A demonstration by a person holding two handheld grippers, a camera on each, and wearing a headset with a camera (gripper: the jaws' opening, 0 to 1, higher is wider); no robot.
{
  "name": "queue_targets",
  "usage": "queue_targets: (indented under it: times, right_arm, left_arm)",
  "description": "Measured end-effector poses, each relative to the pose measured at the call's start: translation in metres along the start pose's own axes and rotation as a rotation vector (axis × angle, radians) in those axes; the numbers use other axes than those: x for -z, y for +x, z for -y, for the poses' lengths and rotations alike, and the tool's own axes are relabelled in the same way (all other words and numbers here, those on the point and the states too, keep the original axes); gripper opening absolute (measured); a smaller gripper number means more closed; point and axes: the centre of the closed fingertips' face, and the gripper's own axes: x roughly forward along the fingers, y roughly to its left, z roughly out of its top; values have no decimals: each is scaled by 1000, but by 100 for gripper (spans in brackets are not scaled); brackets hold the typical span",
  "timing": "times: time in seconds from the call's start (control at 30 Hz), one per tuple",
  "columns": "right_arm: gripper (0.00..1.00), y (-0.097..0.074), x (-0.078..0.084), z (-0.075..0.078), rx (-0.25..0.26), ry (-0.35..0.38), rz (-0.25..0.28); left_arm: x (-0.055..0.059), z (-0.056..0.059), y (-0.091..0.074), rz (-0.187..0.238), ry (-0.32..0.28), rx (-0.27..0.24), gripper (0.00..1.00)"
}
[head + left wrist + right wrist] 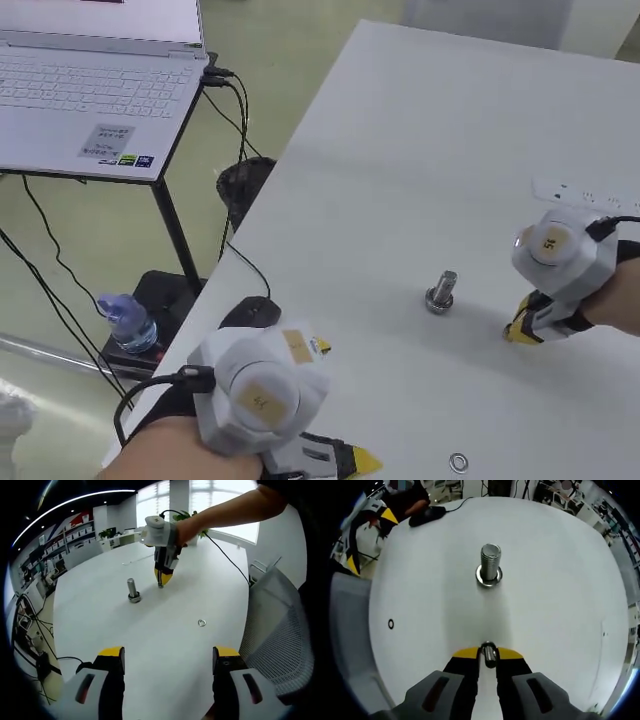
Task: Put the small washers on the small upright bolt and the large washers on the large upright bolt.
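The large bolt (441, 290) stands upright near the middle of the white table (420, 130), steel-grey with its threaded shank up and a wider metal ring round its foot. A loose washer (459, 462) lies flat near the table's near edge, well apart from the bolt. The left gripper (355, 460) sits low at that edge, partly cut off. The right gripper (520, 332) points down at the table to the right of the bolt, its tips too small to read. Off the table's left are a laptop (90, 80) on a stand and a water bottle (128, 322) on the floor. A black mouse (250, 312) lies at the table's corner.

In the left gripper view its own jaws are spread wide with nothing between them. Beyond lie the washer (202, 623), then the large bolt (133, 590). The right gripper (161, 582) stands tip-down near it. A mesh chair (280, 620) stands at the right.

In the right gripper view the jaws are pressed together on the small bolt (489, 655), a short shiny stud whose lower part is hidden between the pads. The large bolt (490, 565) stands straight ahead and apart. How many washers ring its foot cannot be told. The loose washer (391, 624) lies far left.
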Motion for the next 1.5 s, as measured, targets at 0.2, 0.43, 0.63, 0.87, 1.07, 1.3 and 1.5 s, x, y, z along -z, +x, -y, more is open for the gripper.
queue_targets:
  times: [0.2,0.43,0.63,0.87,1.07,1.3,1.5]
  right_arm:
    - [13,2,-2,1,7,-5,0]
    - [13,2,-3,1,19,-25,-10]
    - [15,2,-3,2,15,-26,-8]
    - [21,-5,-5,3,18,-13,9]
    - [27,-21,-17,11,37,10,73]
    - [28,-41,-26,7,47,-12,109]
    - [29,-55,-38,-4,27,-47,159]
  left_arm:
    - [0,-1,0,6,-6,-1,71]
    - [-3,-1,-1,16,-5,-1,71]
    - [-8,-1,-3,29,-13,-1,72]
    - [-18,-7,-8,73,-34,-17,74]
    - [-21,-7,-9,97,-40,-15,75]
    - [-26,-4,-11,107,-29,-9,75]
    - [-27,-6,-11,113,-19,-10,74]
